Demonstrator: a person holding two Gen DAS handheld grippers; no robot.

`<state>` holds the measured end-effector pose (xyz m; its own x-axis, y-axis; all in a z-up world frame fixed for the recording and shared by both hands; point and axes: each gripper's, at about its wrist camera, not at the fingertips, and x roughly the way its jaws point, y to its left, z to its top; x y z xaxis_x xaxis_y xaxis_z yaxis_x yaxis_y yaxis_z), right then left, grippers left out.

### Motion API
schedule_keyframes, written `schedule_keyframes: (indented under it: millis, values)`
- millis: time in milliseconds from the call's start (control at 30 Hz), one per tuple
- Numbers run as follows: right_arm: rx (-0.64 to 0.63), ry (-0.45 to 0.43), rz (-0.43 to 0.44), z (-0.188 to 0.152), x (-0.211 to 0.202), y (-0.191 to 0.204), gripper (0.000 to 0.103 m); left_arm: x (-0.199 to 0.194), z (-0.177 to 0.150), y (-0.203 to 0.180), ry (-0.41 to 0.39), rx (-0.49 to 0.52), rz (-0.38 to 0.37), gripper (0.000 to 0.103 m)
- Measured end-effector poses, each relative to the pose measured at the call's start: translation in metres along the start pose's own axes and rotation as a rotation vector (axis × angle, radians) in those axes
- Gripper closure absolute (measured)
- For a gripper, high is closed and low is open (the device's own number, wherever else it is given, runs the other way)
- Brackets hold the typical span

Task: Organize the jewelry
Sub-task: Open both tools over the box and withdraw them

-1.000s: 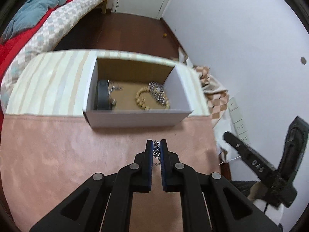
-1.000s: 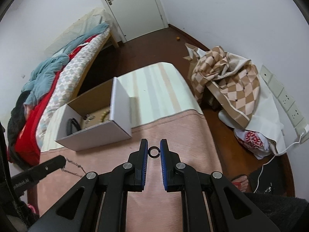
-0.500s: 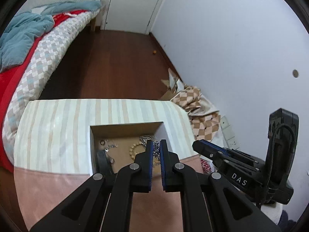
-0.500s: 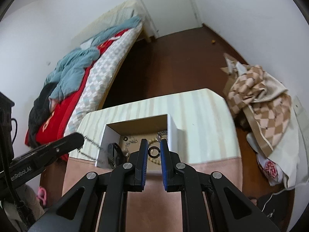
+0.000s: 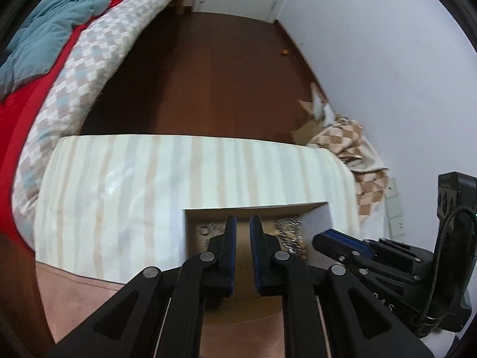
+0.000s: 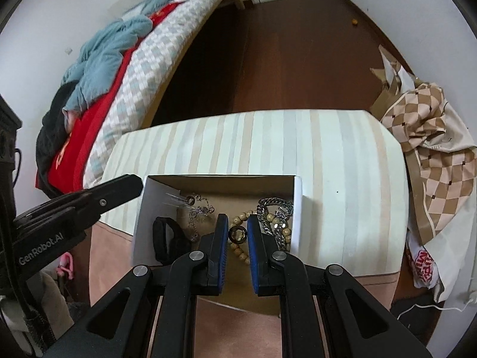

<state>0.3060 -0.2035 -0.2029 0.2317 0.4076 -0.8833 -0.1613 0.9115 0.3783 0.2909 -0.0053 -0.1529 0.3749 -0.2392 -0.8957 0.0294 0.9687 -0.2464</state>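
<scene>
A white cardboard box stands on the table and holds a beaded bracelet, a heavy silver chain, a thin silver chain and a black band. My right gripper is over the box, shut on a small dark ring. My left gripper is also over the box, its jaws slightly apart with nothing between them. The left gripper shows at the box's left wall in the right wrist view.
The table has a striped cloth at the far half and a pink cloth at the near half. A bed lies far left. A checked cloth pile lies on the floor to the right.
Both grippers moved forward over the box. The left gripper's jaws parted and the thin chain it held is no longer between them. The right gripper kept the ring.
</scene>
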Motion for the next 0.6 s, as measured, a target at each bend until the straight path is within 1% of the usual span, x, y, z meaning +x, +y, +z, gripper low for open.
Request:
schedule_keyframes:
  millis: [33,67,100,133,167,267,300,333,367,400,467,533,600]
  values:
    - [0.005,0.01,0.002,0.002,0.002,0.001,0.085,-0.001,0.001,0.001,0.0,-0.004,0.013,0.081]
    - [0.011,0.011,-0.004,0.003,0.002,0.0,0.078,-0.002,0.002,0.002,-0.002,-0.005,0.032,0.072]
    - [0.012,0.007,-0.011,0.003,0.0,0.0,0.071,-0.004,0.003,0.003,-0.013,-0.003,0.044,0.051]
    - [0.012,0.003,-0.018,0.004,-0.001,0.0,0.068,-0.006,0.003,0.005,-0.024,-0.007,0.052,0.033]
    - [0.014,0.001,-0.021,0.005,-0.003,-0.002,0.066,-0.01,0.003,0.008,-0.042,-0.016,0.064,0.031]
    - [0.019,-0.007,-0.041,0.005,-0.01,-0.004,0.064,-0.016,0.002,0.012,-0.057,-0.022,0.093,0.031]
    - [0.021,-0.009,-0.046,0.003,-0.013,-0.004,0.064,-0.017,0.001,0.014,-0.06,-0.018,0.115,0.026]
    - [0.022,-0.012,-0.061,0.002,-0.015,-0.004,0.063,-0.018,-0.001,0.015,-0.064,-0.015,0.133,0.017]
    - [0.02,-0.015,-0.073,0.001,-0.017,-0.004,0.058,-0.019,-0.004,0.016,-0.069,-0.01,0.155,0.012]
    - [0.017,-0.022,-0.09,-0.001,-0.019,-0.003,0.05,-0.019,-0.008,0.017,-0.071,-0.005,0.175,0.006]
    - [0.008,-0.033,-0.119,-0.005,-0.022,-0.001,0.043,-0.021,-0.017,0.021,-0.07,-0.004,0.217,0.006]
    - [-0.007,-0.049,-0.175,-0.012,-0.026,0.003,0.035,-0.022,-0.025,0.024,-0.068,-0.005,0.239,0.003]
    - [-0.021,-0.061,-0.218,-0.018,-0.027,0.006,0.016,-0.024,-0.036,0.026,-0.08,-0.005,0.269,0.0]
